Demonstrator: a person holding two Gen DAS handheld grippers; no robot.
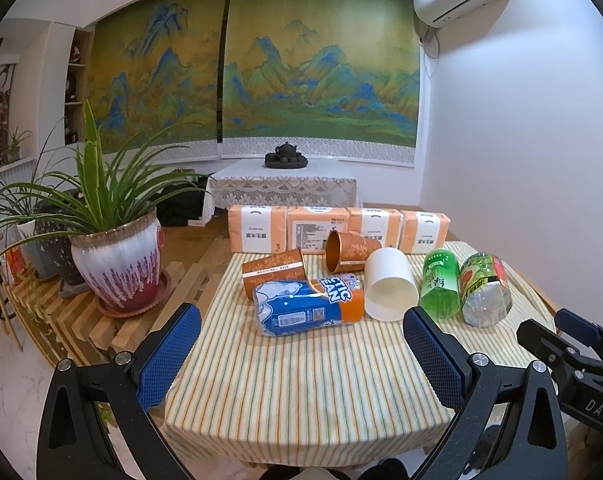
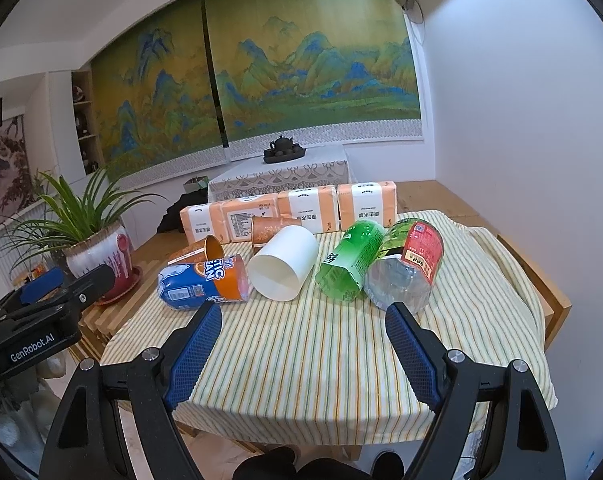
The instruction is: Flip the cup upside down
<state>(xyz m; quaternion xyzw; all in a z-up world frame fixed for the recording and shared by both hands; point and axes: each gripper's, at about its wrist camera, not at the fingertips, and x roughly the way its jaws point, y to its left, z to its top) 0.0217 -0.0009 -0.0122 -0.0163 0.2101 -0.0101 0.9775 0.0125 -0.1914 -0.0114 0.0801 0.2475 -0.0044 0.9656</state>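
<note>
A white cup [image 1: 390, 287] [image 2: 283, 263] lies on its side on the striped tablecloth [image 1: 301, 380] [image 2: 321, 360], its mouth facing me. Two orange cups [image 1: 272, 270] [image 1: 351, 256] lie on their sides behind it; they also show in the right wrist view [image 2: 211, 249] [image 2: 275, 229]. My left gripper [image 1: 301, 330] is open and empty, short of the cups over the near cloth. My right gripper [image 2: 303, 322] is open and empty, just short of the white cup. It also shows at the right edge of the left wrist view [image 1: 557, 326].
A blue-orange bottle cup [image 1: 307, 306] [image 2: 203, 282], a green bottle cup [image 1: 440, 284] [image 2: 351, 264] and a clear one with a red label [image 1: 485, 294] [image 2: 407, 268] lie on the cloth. Tissue packs [image 1: 337, 228] [image 2: 289, 210] line the back. A potted plant [image 1: 119, 268] stands to the left.
</note>
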